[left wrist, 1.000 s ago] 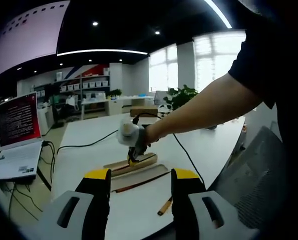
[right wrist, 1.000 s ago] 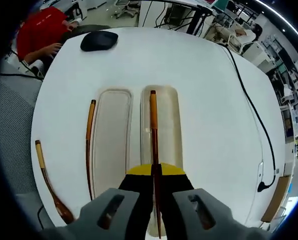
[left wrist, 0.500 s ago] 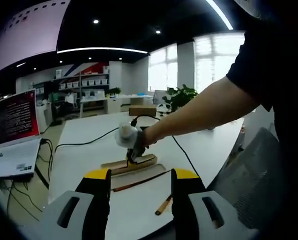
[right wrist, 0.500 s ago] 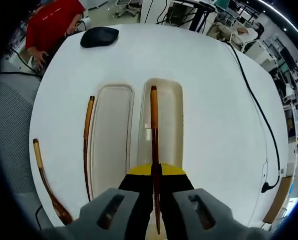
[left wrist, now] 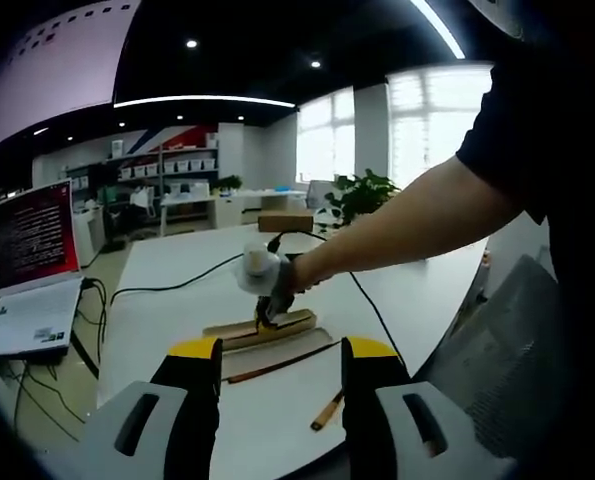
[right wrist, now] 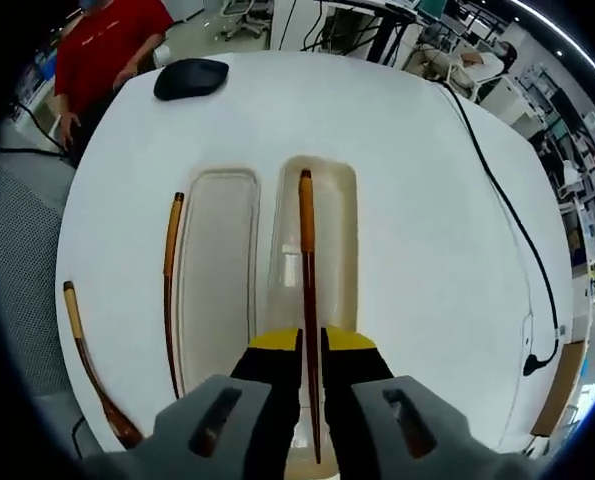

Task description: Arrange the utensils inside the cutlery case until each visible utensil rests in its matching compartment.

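Observation:
The beige cutlery case (right wrist: pixel 217 300) lies on the white table with two long compartments. A brown chopstick (right wrist: pixel 305 240) lies along the right compartment; my right gripper (right wrist: pixel 311 342) sits over its near end, jaws slightly parted on either side of it. A second chopstick (right wrist: pixel 168 280) lies on the table just left of the case. Farther left is a wooden spoon (right wrist: pixel 85 355). In the left gripper view, my left gripper (left wrist: pixel 282 372) hangs open and empty in front of the case (left wrist: pixel 277 325), where a hand holds the right gripper (left wrist: pixel 265 290).
A black mouse (right wrist: pixel 189 78) lies at the table's far end, near a person in red (right wrist: pixel 107 35). A black cable (right wrist: pixel 502 200) crosses the table right of the case. A laptop (left wrist: pixel 32 290) stands on a side desk. A grey mesh chair (left wrist: pixel 517 360) is close by.
The right gripper's jaws have parted a little around the chopstick, which they gripped before. The chopstick now rests in the right compartment. The left gripper has stayed still.

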